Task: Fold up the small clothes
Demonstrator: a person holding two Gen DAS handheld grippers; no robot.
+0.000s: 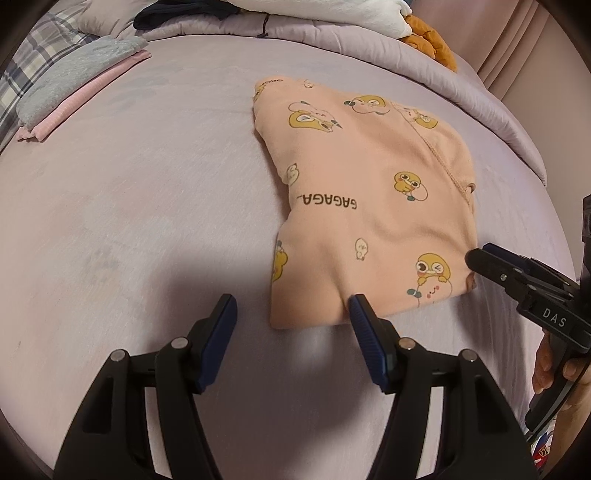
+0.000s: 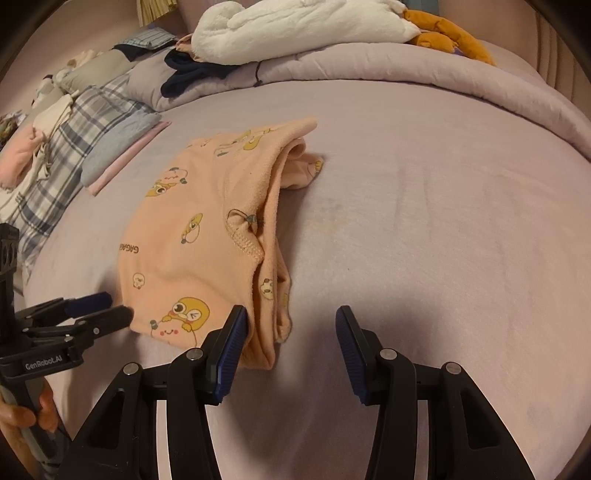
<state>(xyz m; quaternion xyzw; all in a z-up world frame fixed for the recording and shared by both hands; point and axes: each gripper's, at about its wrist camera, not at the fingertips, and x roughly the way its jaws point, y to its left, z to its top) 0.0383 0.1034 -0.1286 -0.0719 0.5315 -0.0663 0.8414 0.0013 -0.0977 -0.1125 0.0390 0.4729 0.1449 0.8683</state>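
On the lilac bed sheet, mid-bed: peach garment, folded into a compact block, cartoon duck print, "GAGAGA" lettering face up. Layered edges stacked along its right side, seen from the right wrist view.

Left tool: jaws spread wide. Right-hand blue pad touches the garment's near edge at 6 o'clock; left pad rests over bare sheet.

Right tool: jaws spread wide too. Its left pad sits against the garment's near right corner, other pad over bare sheet. From the left wrist view it comes in at 4 o'clock of the garment, tip at the corner.

Folded grey and pink stack at 10 o'clock, well apart. Lilac duvet bunched at 12 o'clock, white plush and orange plush on it. Plaid pillow far left.
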